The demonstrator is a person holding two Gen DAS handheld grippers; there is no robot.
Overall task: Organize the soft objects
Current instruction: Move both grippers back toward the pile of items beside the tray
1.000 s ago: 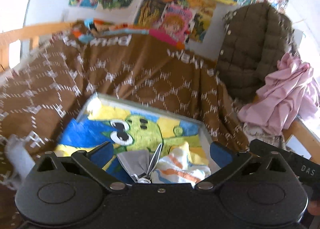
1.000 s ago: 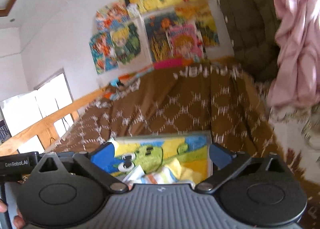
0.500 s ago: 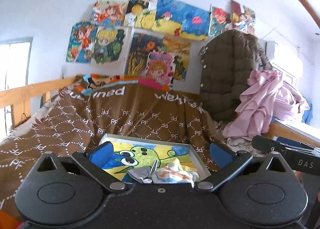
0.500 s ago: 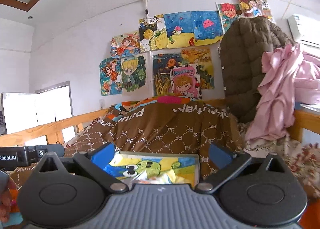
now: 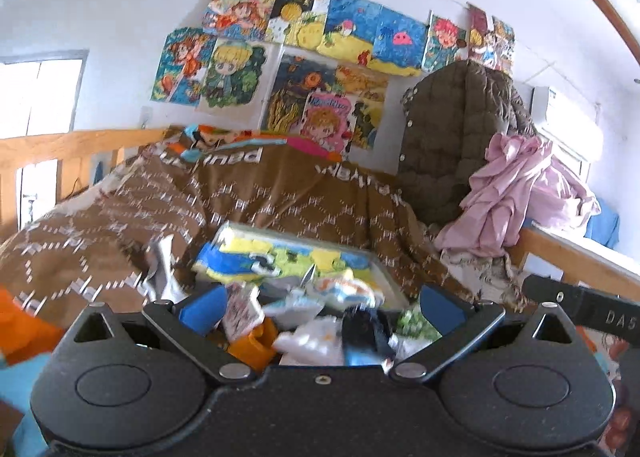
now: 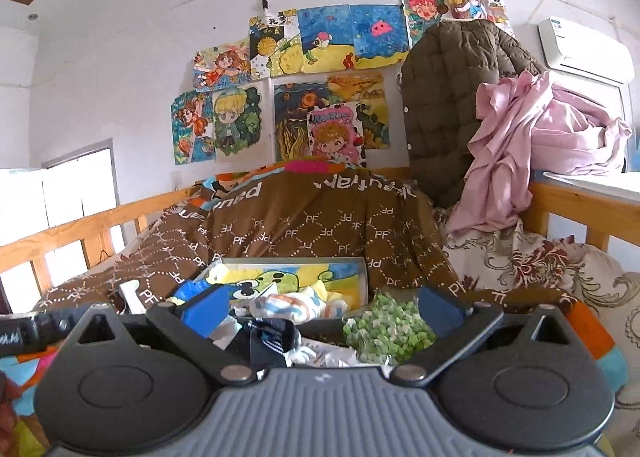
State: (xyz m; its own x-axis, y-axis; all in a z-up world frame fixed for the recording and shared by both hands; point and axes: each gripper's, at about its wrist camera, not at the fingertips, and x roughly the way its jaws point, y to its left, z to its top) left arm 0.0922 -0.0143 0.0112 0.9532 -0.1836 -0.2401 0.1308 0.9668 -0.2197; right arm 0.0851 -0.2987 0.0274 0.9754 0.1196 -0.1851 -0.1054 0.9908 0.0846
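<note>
With the jaws of the left gripper (image 5: 320, 307) and right gripper (image 6: 322, 307) both apart and empty above the heap of soft items (image 6: 280, 331) at 6 o'clock before the tray (image 6: 363, 277) on the bed, a blind closing may pinch several pieces together.

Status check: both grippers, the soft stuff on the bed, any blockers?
Left gripper open, empty; right gripper open, empty. Striped cloth lies in cartoon-print box; green fuzzy item and dark sock loose in front. Nothing blocking.
</note>
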